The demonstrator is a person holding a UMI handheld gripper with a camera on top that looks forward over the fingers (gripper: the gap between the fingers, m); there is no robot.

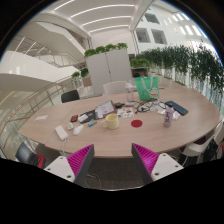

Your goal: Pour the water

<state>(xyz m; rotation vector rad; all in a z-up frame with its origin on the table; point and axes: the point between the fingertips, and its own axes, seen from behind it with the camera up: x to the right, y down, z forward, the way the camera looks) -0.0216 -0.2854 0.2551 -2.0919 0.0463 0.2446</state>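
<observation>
Fingers: pink-padded gripper [114,160] was held well back from the table [150,138], its two pads apart with nothing between them.
Table, left part: a white object [62,131] lay near the front edge, with a dark chair [70,96] behind the far side.
Table, middle: a yellow cup [113,121] stood among scattered small items, and a red disc [137,123] lay just to its right.
Table, right part: a green-teal container [147,90] stood toward the far side; a dark flat item [177,108] lay beyond it.
Task's thing: no water vessel could be told for certain; the yellow cup looked the likeliest receiver.
Risk: clutter crowded the cup, so a wide approach could knock neighbours.
Risk: pouring from afar might spill onto papers and devices.
</observation>
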